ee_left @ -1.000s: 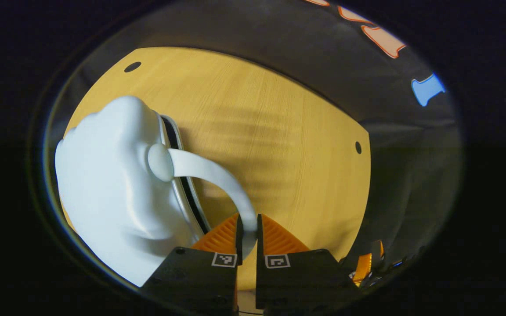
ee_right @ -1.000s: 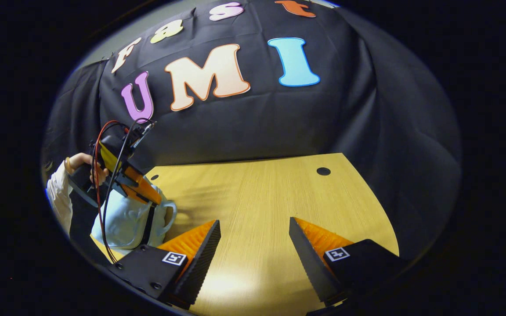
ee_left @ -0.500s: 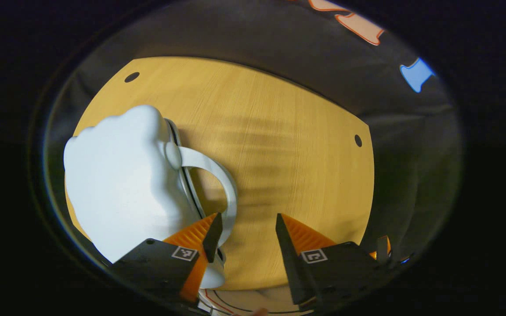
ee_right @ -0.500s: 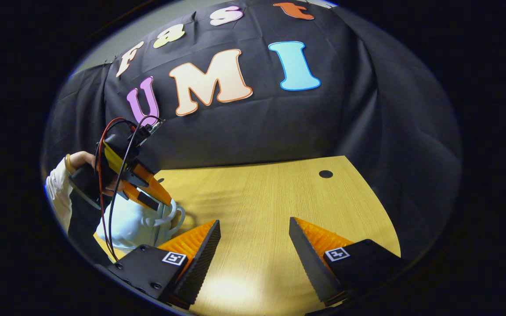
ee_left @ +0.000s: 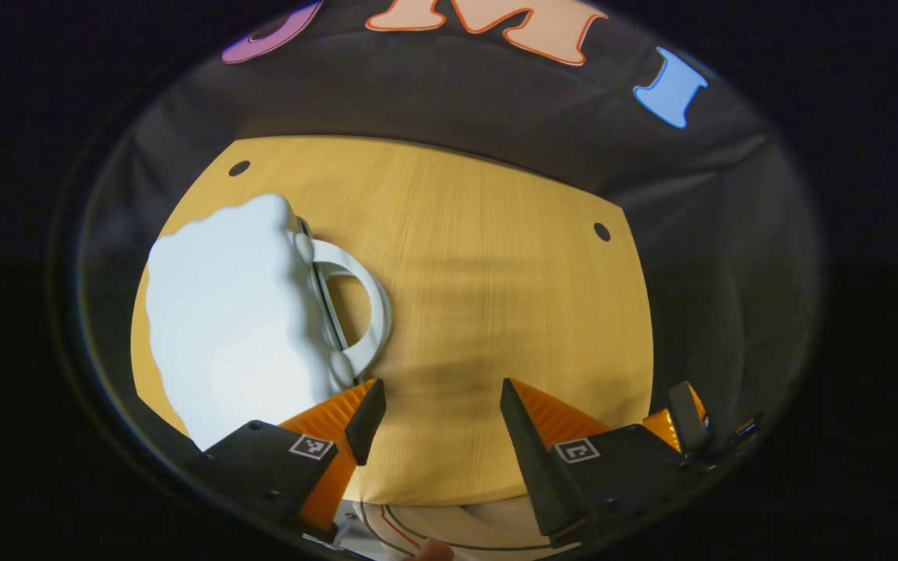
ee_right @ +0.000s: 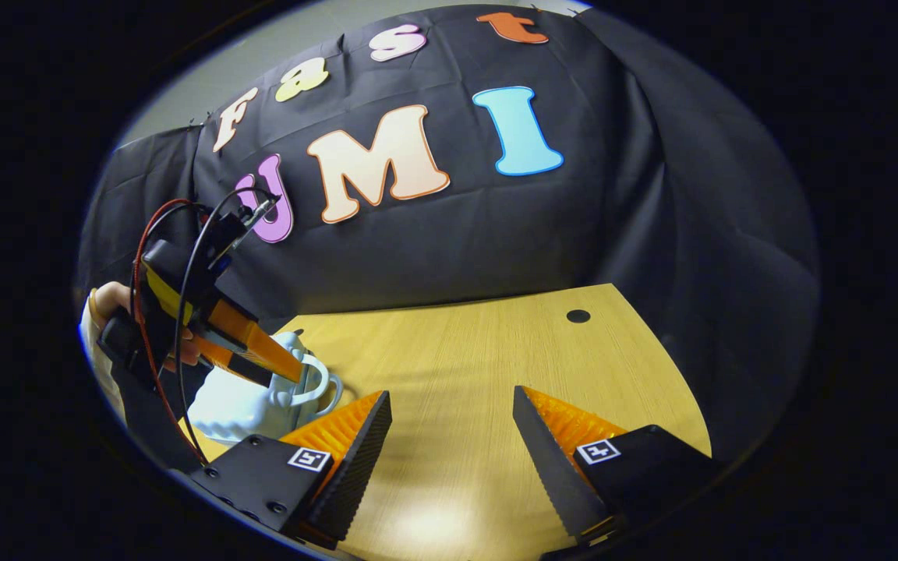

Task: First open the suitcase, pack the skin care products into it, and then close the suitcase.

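A small pale blue suitcase (ee_left: pixel 231 312) lies on the wooden table (ee_left: pixel 496 296) at the left, its two shells together along a thin dark seam. Its loop handle (ee_left: pixel 367 312) points towards the table's middle. My left gripper (ee_left: pixel 441 389) is open and hovers just above and in front of the handle, touching nothing. In the right gripper view the suitcase (ee_right: pixel 242 401) sits at the far left under the left gripper (ee_right: pixel 254 358), which a hand holds. My right gripper (ee_right: pixel 449 393) is open over bare table, well to the right of the suitcase.
Black cloth walls close the table's far and right sides. Two dark holes (ee_left: pixel 601 231) mark the tabletop near its back corners. A pale round object with a red line (ee_left: pixel 457 526) shows below the table's near edge. The right gripper's orange finger (ee_left: pixel 683 413) shows at lower right.
My left gripper let go of the suitcase handle, opened and drew back upward. The handle swung down towards the table. The right gripper stayed open and almost still.
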Motion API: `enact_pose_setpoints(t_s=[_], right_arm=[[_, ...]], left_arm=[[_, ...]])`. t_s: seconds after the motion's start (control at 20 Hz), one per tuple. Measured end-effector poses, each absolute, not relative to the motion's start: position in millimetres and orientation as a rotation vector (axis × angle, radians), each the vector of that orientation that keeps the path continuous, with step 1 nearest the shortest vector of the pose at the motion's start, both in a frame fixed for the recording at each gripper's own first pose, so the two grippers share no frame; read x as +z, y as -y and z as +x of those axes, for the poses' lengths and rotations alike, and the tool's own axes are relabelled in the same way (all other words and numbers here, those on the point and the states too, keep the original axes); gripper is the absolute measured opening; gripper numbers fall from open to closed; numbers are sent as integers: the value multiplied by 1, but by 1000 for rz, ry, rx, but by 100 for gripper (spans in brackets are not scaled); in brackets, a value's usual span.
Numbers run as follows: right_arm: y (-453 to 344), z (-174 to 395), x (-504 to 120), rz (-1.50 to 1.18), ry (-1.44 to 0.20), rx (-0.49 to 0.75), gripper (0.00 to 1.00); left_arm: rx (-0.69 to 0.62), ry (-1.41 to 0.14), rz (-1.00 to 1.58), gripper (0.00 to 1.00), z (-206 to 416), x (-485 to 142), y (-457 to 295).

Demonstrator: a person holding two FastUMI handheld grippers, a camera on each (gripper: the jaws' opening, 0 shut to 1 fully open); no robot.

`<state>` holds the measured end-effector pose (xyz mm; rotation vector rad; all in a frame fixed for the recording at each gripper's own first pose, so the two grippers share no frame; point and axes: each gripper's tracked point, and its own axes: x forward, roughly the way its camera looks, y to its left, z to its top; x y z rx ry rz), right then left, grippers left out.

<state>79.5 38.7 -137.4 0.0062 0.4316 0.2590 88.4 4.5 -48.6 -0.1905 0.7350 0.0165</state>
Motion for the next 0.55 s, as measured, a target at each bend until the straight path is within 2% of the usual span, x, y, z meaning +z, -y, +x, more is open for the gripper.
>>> enact_pose_setpoints(t_s=[0.05,0.1,0.15,0.2,0.25,0.3,0.5,0.55], right_arm=[[-39,78,-138,5,-429,264,94],[-38,77,-137,4,-428,268,98],[-39,77,-136,3,-426,272,98],[-38,76,-135,4,-425,276,98],[-38,75,-135,6,-425,280,94],[-37,76,-135,7,-425,281,98],[-31,76,-131,17,-418,279,98],[-30,76,-131,20,-415,279,94]], left_arm=[[20,-726,-172,87,85,-47,-4],[31,-718,-152,92,81,-45,-4],[40,-707,-138,92,77,-44,-4],[40,-700,-137,87,75,-45,-1],[33,-699,-147,87,72,-46,3],[29,-701,-153,87,67,-47,7],[26,-705,-131,87,59,-54,10],[28,-707,-133,87,58,-56,10]])
